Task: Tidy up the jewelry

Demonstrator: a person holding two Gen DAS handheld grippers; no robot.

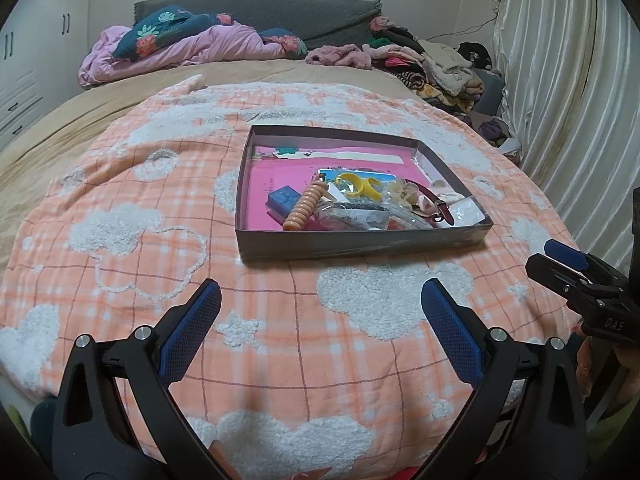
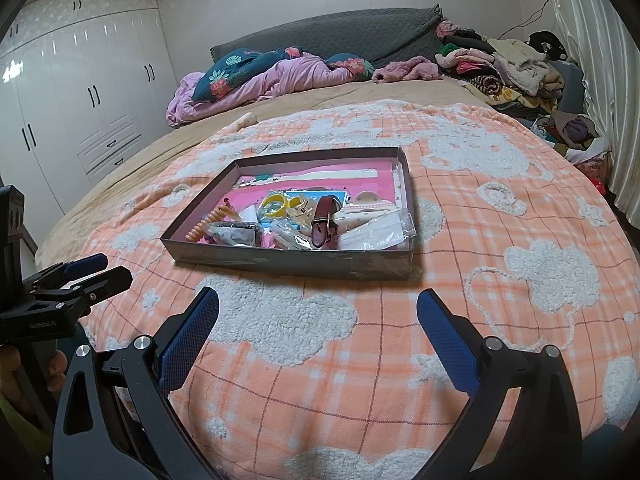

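Jewelry lies heaped in a shallow grey box (image 1: 362, 240) with a pink floor, which rests on an orange plaid blanket (image 1: 132, 200) with white fleecy clouds, spread over a bed. The box sits ahead of both grippers, well apart from their fingertips, a little right of centre for the left gripper (image 1: 321, 307) and a little left of centre for the right gripper (image 2: 318, 307). Each gripper hovers over the blanket with its blue-padded fingers spread wide and nothing between them. In the left wrist view the right gripper shows at the right edge; in the right wrist view the left gripper shows at the left edge.

Beyond the box, at the head of the bed, lie a rumpled pink quilt (image 2: 256, 88) and, to the right, a pile of clothes (image 2: 516, 68). White wardrobes (image 2: 80, 92) stand far left.

Inside the box, the pieces crowd the near half. A brown leather strap (image 2: 322, 222) with a buckle lies toward the right, beside clear plastic packets (image 2: 376, 234). A yellow ring-shaped band (image 1: 356, 186) sits near the middle. An orange ribbed spiral piece (image 1: 303, 208) lies at the left, touching a small blue box (image 1: 283, 199).
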